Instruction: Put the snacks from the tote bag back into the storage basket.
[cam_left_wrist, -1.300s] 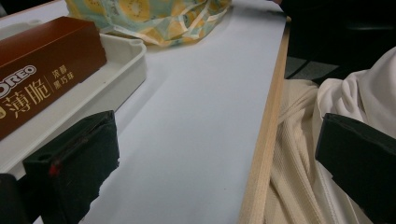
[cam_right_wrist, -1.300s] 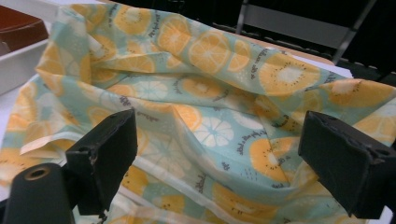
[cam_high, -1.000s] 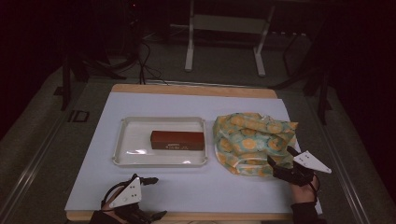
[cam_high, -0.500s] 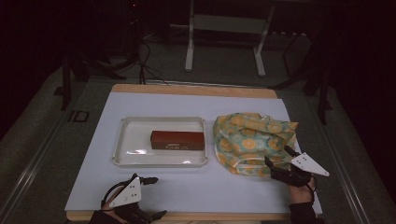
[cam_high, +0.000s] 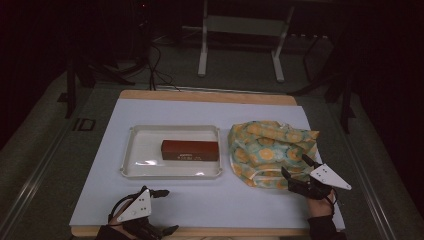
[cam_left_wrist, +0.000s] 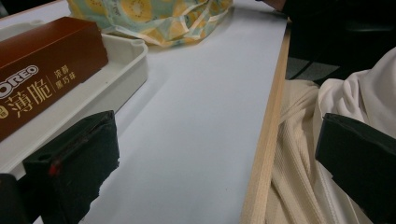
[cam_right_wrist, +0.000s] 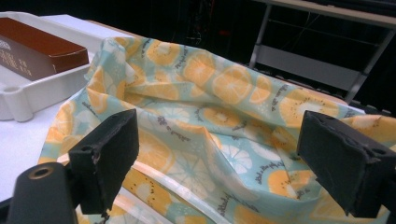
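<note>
one soft, light fruit-print bag (cam_high: 270, 150) lies crumpled on the worktop's (cam_high: 210, 200) right side, likely limp and slippery, best pinched at its near banded rim by the wide-open right hand-held gripper (cam_high: 296, 169) hovering there.

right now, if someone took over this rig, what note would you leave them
Right gripper: open, jaws at the near edge of the bag, not yet closed on it.
Left gripper: open, holding nothing, at the near table edge.
Box: lies in the tray, left of the bag.
Done: nothing gripped, box not moved.
Left: probably grip the bag, then deal with the box.
</note>
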